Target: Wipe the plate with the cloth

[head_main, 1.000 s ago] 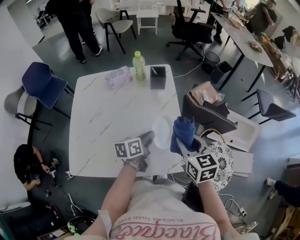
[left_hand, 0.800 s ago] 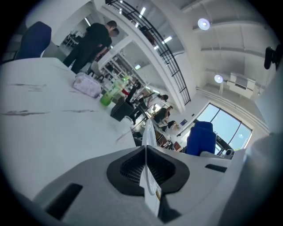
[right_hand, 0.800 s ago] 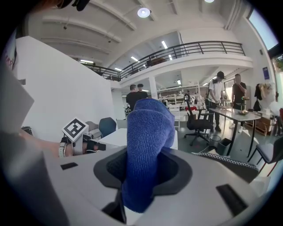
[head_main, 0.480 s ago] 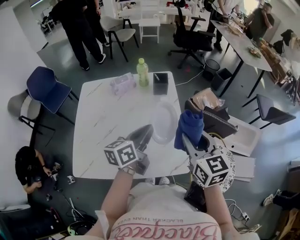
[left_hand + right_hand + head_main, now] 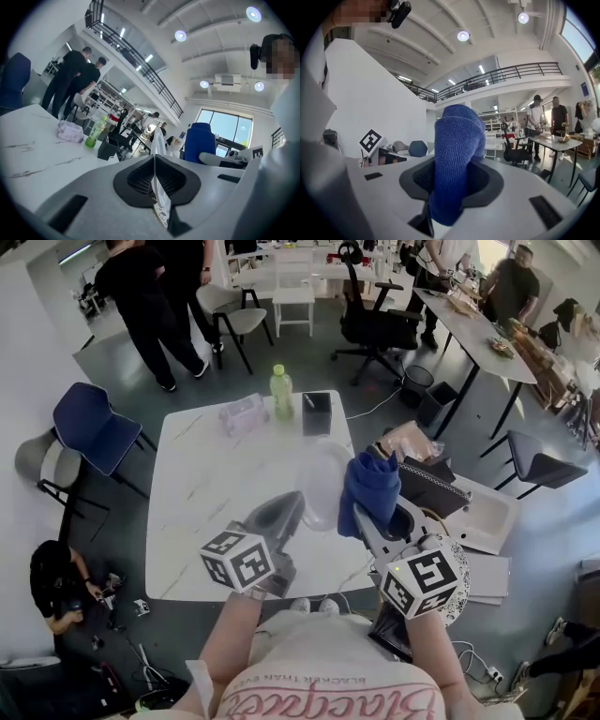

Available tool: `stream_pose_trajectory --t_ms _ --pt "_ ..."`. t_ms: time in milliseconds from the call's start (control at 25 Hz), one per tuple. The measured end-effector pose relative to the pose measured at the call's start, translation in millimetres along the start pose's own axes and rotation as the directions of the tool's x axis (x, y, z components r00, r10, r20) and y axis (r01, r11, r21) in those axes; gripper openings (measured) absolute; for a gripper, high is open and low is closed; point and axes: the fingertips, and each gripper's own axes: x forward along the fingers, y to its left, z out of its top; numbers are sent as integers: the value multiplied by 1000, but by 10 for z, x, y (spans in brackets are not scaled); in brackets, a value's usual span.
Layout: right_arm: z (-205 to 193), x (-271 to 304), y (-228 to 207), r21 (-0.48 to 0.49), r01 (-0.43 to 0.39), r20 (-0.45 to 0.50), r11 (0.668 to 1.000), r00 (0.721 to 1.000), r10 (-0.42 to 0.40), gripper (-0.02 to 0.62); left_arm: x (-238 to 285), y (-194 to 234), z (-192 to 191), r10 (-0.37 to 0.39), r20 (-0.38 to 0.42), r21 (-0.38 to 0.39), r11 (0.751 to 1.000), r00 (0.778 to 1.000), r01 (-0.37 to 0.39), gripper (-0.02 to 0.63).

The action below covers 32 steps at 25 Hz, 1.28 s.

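**Head view: plate and cloth both held up over the bench, wipe not yet begun**

The left gripper (image 5: pixel 292 506) has its fingers clamped on the rim of the pale plate (image 5: pixel 323 484). The plate appears to be held up off the white bench (image 5: pixel 206 484), above its near right part. In the left gripper view the plate (image 5: pixel 158 140) shows as a thin edge rising from between the closed fingers. The right gripper (image 5: pixel 362 517) has its fingers pinched on the blue cloth (image 5: pixel 371 487), which bunches up past the tips, just beside the plate on its right. I cannot tell whether cloth and plate touch.

The step in hand looks like bringing the cloth onto the plate's face. To do it well:

- Turn the plate so a broad face meets the cloth, not the edge.
- Keep the left grip firm at the rim, since the wiping push will tend to pivot a plate held at one spot.
- Press lightly with the loose bulge of cloth, keeping the hard fingers off the plate.
- Sweep from the held side outward.
- Stay clear of the bottle (image 5: pixel 280 392) and black box (image 5: pixel 317 413) at the far edge.
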Motion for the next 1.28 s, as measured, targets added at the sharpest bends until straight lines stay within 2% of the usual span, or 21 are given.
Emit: stream_pose_trajectory --t_ms 320,480,680,920,1160,1280 --pt "256 400 458 -81 -127 30 989 991 130 126 -111 -120 -4 18 15 69 997 1000 -19 11" --pt "213 562 579 -113 -143 0 983 990 144 126 -151 -129 -35 29 22 86 996 999 -31 11" --pt "119 645 440 -118 -106 -25 987 994 103 126 -202 -104 -25 35 35 78 996 999 -38 11" --pt "12 620 33 -68 -4 -41 998 999 1 126 -218 -37 20 34 40 69 997 999 -37 11" --pt "-102 496 -280 -49 94 -66 994 993 -97 126 -199 -21 33 29 33 74 997 999 -32 11" --pt "-93 408 -351 -30 117 -58 993 991 -119 126 -201 23 44 35 34 67 997 999 -37 11"
